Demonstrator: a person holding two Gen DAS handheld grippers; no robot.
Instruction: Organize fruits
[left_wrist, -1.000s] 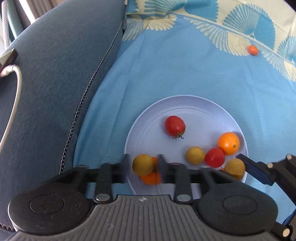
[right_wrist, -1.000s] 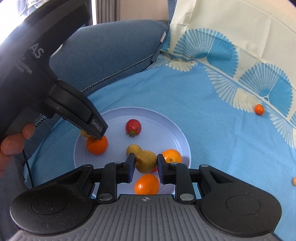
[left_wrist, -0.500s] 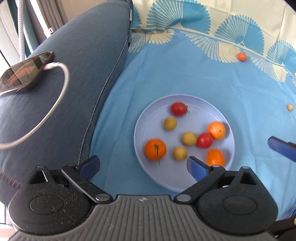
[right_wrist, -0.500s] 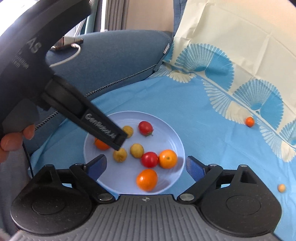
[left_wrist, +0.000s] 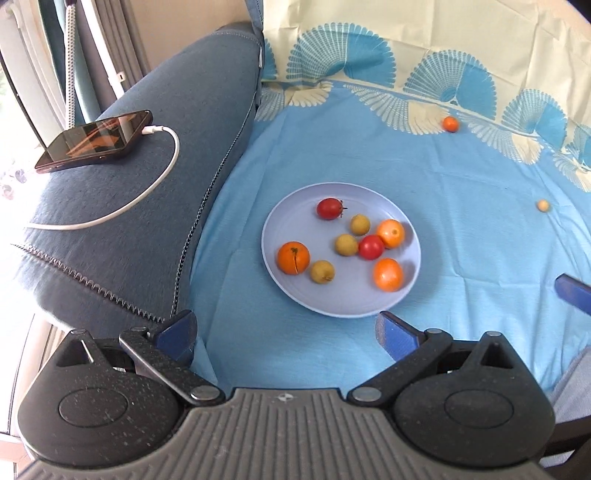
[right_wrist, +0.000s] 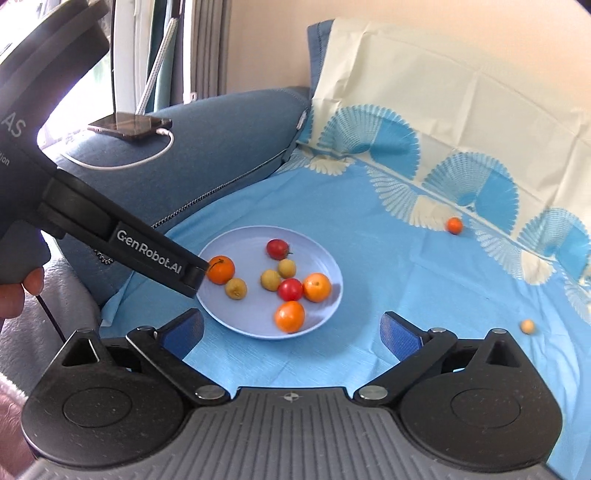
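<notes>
Both claws, the left gripper (left_wrist: 286, 330) and right gripper (right_wrist: 291, 332), gape empty, the right's jaws opening wider. Eight round fruits sit on the pale lavender plastic plate (left_wrist: 280, 291). The small stray orange fruit (right_wrist: 454, 225) and tiny yellow fruit (right_wrist: 527, 326) could roll across the soft blue sheet (right_wrist: 369, 258) if nudged.

The plate (left_wrist: 288, 288) is pale purple-blue. On it sit red tomatoes (left_wrist: 371, 247), orange oranges (left_wrist: 293, 257) and yellow-green little fruits (left_wrist: 322, 271). The cloth (left_wrist: 461, 229) is light blue with cream and blue fan shapes. The sofa arm (left_wrist: 155, 206) is dark blue.
</notes>
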